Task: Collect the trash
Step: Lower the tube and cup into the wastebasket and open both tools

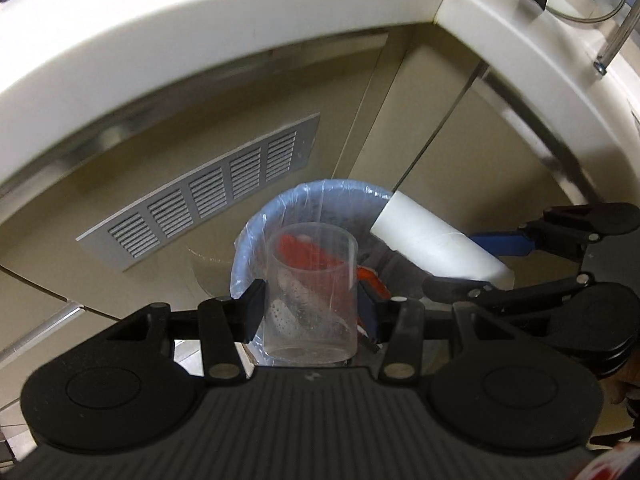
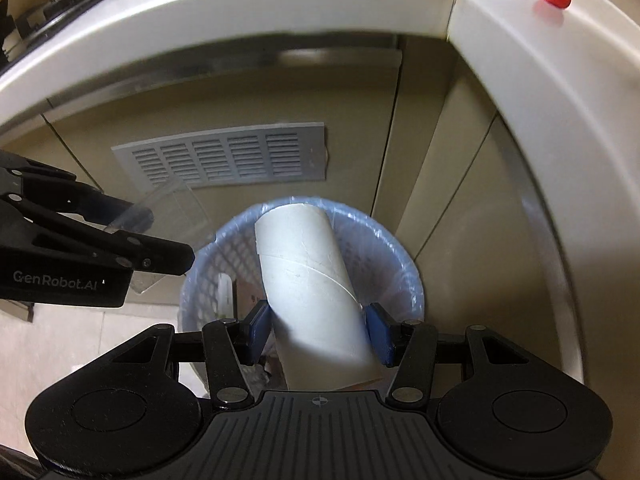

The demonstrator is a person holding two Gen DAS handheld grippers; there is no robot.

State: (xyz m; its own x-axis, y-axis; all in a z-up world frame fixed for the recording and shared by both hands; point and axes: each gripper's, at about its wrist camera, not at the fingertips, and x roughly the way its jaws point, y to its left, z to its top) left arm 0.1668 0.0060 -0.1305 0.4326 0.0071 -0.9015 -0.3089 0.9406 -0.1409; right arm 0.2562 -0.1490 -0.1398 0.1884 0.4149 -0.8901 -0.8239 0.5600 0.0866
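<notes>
Got my left gripper [image 1: 311,312] clamped on a clear plastic cup [image 1: 312,296], right gripper [image 2: 318,330] clenched on a white cardboard tube [image 2: 312,284], both over the bag-lined blue basket [image 2: 400,264].

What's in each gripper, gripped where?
Left gripper: clear plastic cup, pinched across its side walls. Right gripper: white cardboard tube, across its lower sides.
</notes>
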